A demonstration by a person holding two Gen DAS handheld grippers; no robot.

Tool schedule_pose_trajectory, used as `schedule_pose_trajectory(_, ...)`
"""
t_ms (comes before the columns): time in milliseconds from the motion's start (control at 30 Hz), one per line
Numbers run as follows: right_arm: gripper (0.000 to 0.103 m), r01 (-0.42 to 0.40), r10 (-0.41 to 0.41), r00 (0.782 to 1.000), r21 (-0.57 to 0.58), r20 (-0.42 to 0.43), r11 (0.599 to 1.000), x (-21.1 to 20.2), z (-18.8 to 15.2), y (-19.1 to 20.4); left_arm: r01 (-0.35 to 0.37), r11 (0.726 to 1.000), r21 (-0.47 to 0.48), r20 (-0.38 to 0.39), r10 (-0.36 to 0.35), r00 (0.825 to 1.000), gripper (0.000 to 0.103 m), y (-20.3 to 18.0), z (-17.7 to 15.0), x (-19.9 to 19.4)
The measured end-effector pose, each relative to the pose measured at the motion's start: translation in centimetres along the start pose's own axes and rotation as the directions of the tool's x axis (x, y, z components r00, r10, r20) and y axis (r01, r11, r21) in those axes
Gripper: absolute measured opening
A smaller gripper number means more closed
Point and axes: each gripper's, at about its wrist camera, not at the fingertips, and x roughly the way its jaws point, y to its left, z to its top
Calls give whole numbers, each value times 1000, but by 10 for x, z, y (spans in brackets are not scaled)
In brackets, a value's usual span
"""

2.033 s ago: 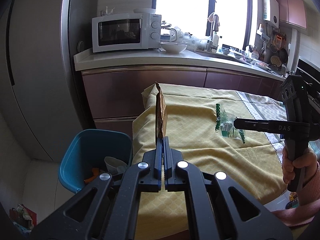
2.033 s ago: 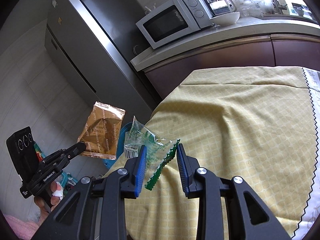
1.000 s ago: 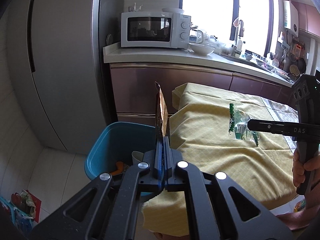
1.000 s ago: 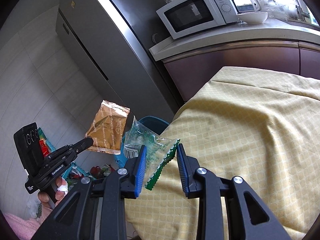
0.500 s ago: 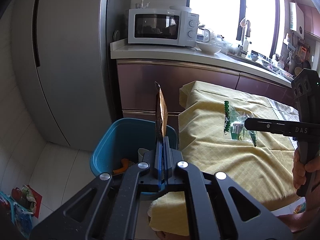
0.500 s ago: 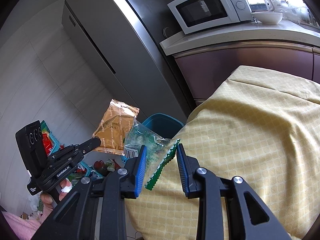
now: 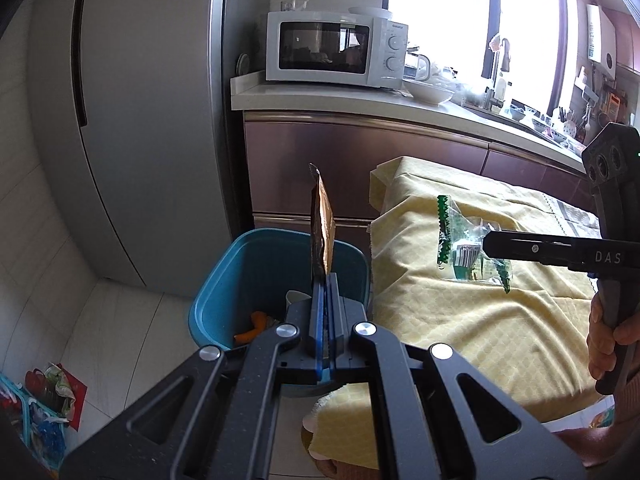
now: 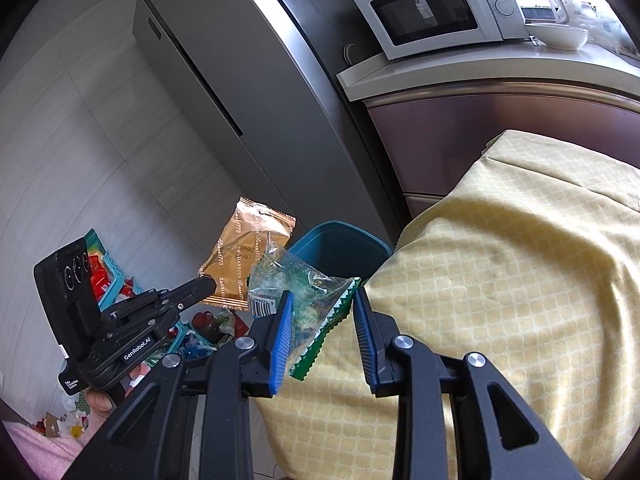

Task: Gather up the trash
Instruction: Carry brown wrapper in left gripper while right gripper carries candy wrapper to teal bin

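Note:
My left gripper (image 7: 325,280) is shut on a brown-gold snack wrapper (image 7: 321,227), held upright over the near side of a blue trash bin (image 7: 224,280). The wrapper also shows in the right wrist view (image 8: 244,256), with the left gripper (image 8: 204,285) beside it. My right gripper (image 8: 322,316) has its jaws partly apart around a crumpled clear-and-green plastic wrapper (image 8: 304,296), held above the edge of the yellow tablecloth (image 8: 520,280). In the left wrist view that wrapper (image 7: 460,244) hangs from the right gripper (image 7: 490,246) over the table. The bin (image 8: 340,246) holds some trash.
A grey fridge (image 7: 140,120) stands behind the bin. A counter (image 7: 360,100) with a white microwave (image 7: 336,50) and bowls runs behind the table. A light blue basket with colourful clutter (image 7: 36,412) sits on the floor at left.
Both grippers have moved left, off the table toward the bin. The brown wrapper now hangs over the bin. The green wrapper has reached the table's edge. Grips are unchanged.

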Motion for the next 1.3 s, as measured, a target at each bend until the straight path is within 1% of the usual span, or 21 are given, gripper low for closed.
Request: schedule_pose_trajectory(1300,29,-19,18,998,-12,-53,1000,35,11,14,-42,998,-36,-56,40,998,2,17,-12,25)
